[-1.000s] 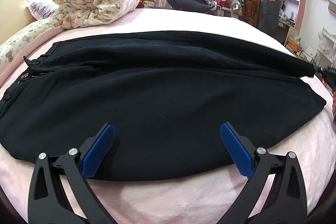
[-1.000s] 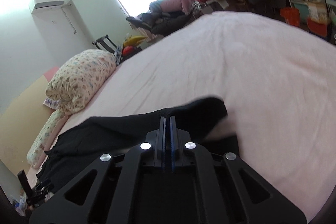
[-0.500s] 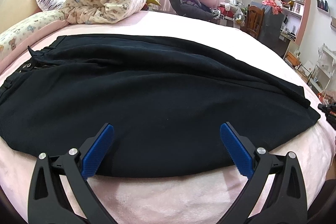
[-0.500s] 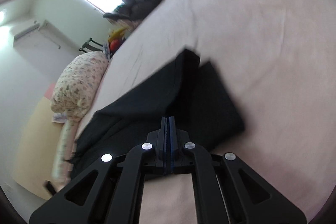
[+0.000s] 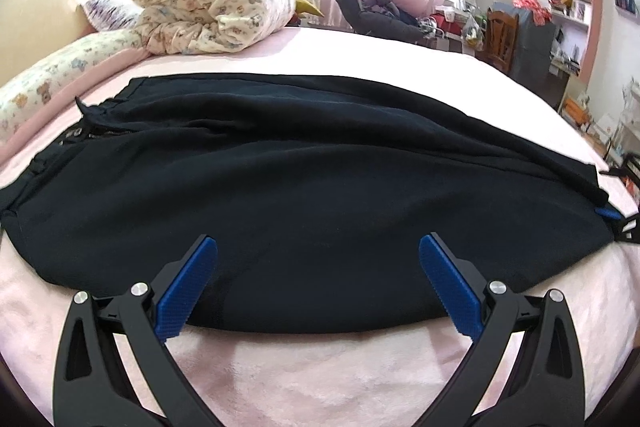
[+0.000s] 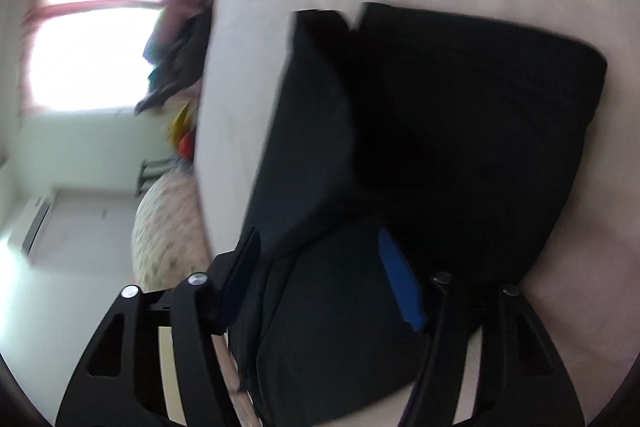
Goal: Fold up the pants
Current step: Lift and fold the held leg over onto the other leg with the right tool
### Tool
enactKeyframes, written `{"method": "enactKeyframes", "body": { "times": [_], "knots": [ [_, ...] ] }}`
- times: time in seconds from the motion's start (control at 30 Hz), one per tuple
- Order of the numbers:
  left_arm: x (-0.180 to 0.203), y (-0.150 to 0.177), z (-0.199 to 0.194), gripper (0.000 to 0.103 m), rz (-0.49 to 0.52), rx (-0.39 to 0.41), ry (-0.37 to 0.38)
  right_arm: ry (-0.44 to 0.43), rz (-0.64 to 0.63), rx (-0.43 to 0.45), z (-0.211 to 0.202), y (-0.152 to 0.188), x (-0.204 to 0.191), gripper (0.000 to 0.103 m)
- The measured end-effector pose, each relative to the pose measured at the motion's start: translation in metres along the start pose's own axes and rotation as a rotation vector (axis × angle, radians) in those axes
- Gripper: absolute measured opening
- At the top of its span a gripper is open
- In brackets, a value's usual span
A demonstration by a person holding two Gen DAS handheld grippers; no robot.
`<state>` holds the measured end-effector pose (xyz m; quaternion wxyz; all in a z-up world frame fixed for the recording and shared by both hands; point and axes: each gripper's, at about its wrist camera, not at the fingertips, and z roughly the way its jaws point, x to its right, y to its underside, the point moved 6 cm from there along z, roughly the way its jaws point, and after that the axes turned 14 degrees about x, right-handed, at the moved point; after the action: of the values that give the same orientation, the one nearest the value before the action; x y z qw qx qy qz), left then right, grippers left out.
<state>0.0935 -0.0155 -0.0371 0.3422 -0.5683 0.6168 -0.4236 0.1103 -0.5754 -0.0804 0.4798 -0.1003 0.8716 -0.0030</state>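
Note:
Black pants [image 5: 320,187] lie flat across the pink bed [image 5: 320,375], folded lengthwise, waist at the left and leg hems at the right. My left gripper [image 5: 318,267] is open and empty, hovering over the pants' near edge. My right gripper [image 6: 320,267] is open over the leg hems [image 6: 460,107], its jaws spread with cloth lying between them but not clamped. It also shows in the left wrist view [image 5: 612,215] at the hem end. The right wrist view is tilted and blurred.
A rolled floral quilt [image 5: 208,11] and a long pillow [image 5: 52,83] lie at the bed's head, left. A dark chair with clothes [image 5: 372,11], a wooden chair [image 5: 500,35] and shelves [image 5: 560,7] stand beyond the far side.
My right gripper, shut before, has opened and rolled sideways over the leg hems. My left gripper has stayed open and shifted slightly over the near edge.

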Motion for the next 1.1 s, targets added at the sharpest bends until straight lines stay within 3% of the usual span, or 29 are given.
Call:
{"method": "enactKeyframes", "body": {
  "times": [0.07, 0.1, 0.13, 0.2, 0.3, 0.43, 0.53, 0.67, 0.77, 0.9, 0.97, 1.0, 1.03, 1.1],
  "knots": [
    [0.003, 0.0, -0.001, 0.101, 0.022, 0.005, 0.007, 0.01, 0.015, 0.048, 0.002, -0.003, -0.003, 0.06],
    [0.005, -0.001, -0.003, 0.101, 0.033, 0.012, 0.016, 0.024, 0.008, 0.075, 0.004, -0.004, -0.006, 0.051],
    [0.007, -0.001, -0.003, 0.101, 0.038, 0.015, 0.02, 0.041, -0.005, 0.09, 0.005, -0.005, -0.007, 0.03],
    [0.008, -0.002, -0.005, 0.101, 0.042, 0.021, 0.025, 0.072, -0.023, 0.112, 0.008, -0.004, -0.004, 0.01],
    [0.006, -0.002, -0.005, 0.101, 0.027, 0.021, 0.03, 0.048, -0.05, 0.134, 0.008, -0.003, -0.007, 0.007],
    [-0.001, -0.003, -0.005, 0.101, -0.004, 0.023, 0.032, -0.056, -0.124, 0.182, -0.016, -0.01, -0.031, 0.005],
    [-0.003, -0.002, -0.004, 0.101, -0.015, 0.02, 0.028, -0.12, -0.153, 0.229, -0.045, -0.021, -0.039, 0.005],
    [-0.002, -0.004, -0.006, 0.101, -0.014, 0.028, 0.033, -0.134, -0.138, 0.238, -0.068, -0.022, -0.022, 0.005],
    [-0.005, -0.009, -0.012, 0.101, -0.034, 0.058, 0.036, -0.104, -0.086, 0.215, -0.064, -0.015, 0.004, 0.005],
    [-0.015, -0.016, -0.018, 0.101, -0.104, 0.095, 0.052, 0.011, -0.043, 0.128, -0.031, -0.005, 0.034, 0.006],
    [-0.026, -0.023, -0.022, 0.101, -0.169, 0.125, 0.056, 0.019, -0.049, 0.115, -0.033, -0.006, 0.031, 0.011],
    [-0.033, -0.028, -0.025, 0.101, -0.196, 0.138, 0.055, 0.028, -0.048, 0.104, -0.037, -0.004, 0.027, 0.024],
    [-0.043, -0.035, -0.029, 0.101, -0.224, 0.15, 0.042, 0.039, -0.05, 0.107, -0.041, -0.004, 0.024, 0.044],
    [-0.06, -0.049, -0.034, 0.101, -0.238, 0.164, -0.008, 0.047, -0.061, 0.136, -0.061, 0.003, 0.019, 0.054]
  ]
}}
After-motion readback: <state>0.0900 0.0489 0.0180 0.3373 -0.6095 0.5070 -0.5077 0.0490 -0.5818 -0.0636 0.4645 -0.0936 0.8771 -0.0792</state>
